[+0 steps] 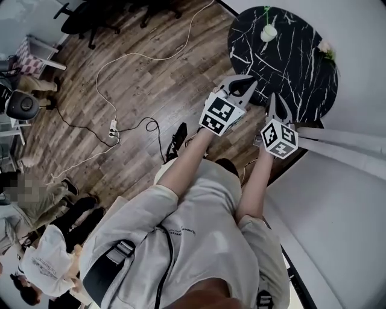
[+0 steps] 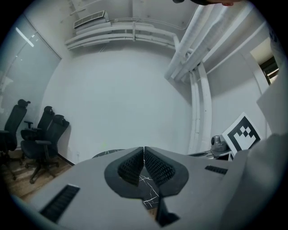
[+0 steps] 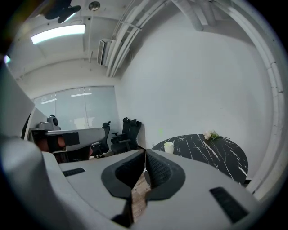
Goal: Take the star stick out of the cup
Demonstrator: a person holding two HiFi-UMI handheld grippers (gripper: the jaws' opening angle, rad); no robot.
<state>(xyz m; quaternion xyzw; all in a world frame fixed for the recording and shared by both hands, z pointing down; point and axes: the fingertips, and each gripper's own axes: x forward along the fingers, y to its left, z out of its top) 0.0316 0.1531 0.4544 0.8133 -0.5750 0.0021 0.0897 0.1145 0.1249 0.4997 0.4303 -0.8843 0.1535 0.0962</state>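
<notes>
A white cup (image 1: 268,33) stands at the far side of the round black marble table (image 1: 295,66), and a thin green stick (image 1: 266,13) rises out of it. The right gripper view shows the same cup (image 3: 168,147) far ahead, with a faint green mark (image 3: 160,131) above it. My left gripper (image 1: 246,83) hangs at the table's near edge, jaws shut and empty (image 2: 144,149). To its right, my right gripper (image 1: 274,99) is also shut on nothing (image 3: 145,153). Both are well short of the cup.
A small bunch of flowers (image 1: 326,51) lies on the table's right side. White walls close in at the right. Cables and a power strip (image 1: 113,128) run over the wooden floor, office chairs (image 3: 126,134) stand by the wall, and people sit at the lower left.
</notes>
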